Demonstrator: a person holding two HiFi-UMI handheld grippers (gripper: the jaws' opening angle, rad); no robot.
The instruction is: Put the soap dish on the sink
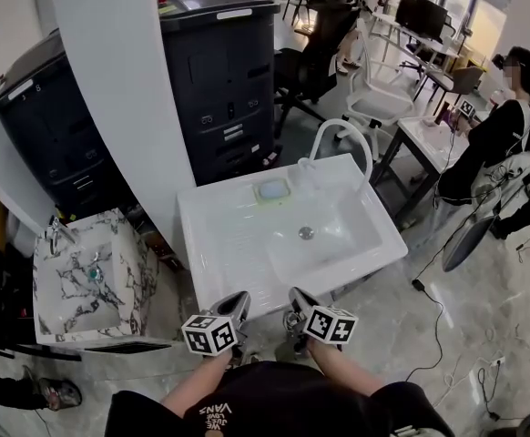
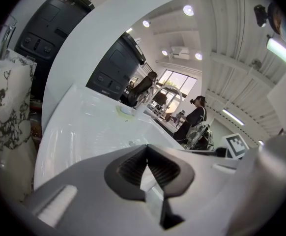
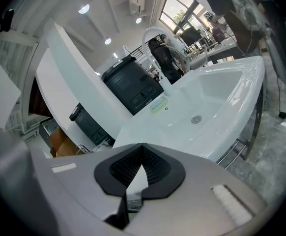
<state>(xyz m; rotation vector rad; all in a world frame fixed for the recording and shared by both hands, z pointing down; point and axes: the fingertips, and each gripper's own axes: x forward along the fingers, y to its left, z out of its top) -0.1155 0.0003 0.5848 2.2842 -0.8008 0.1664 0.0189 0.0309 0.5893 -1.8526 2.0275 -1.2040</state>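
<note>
The left gripper (image 1: 236, 304) is closed and empty at the front edge of the glossy white ceramic sink (image 1: 233, 244), and the right gripper (image 1: 298, 299) beside it is likewise. The pale green rectangular soap dish (image 1: 272, 191) sits on the sink's back ledge. It is probably light, rigid and slippery, so best pinched by a rim.

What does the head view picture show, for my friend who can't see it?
A white sink stands in an office, with a pale green soap dish on its back rim beside a curved white faucet. The left gripper and right gripper, both shut and empty, are held near its front edge.
</note>
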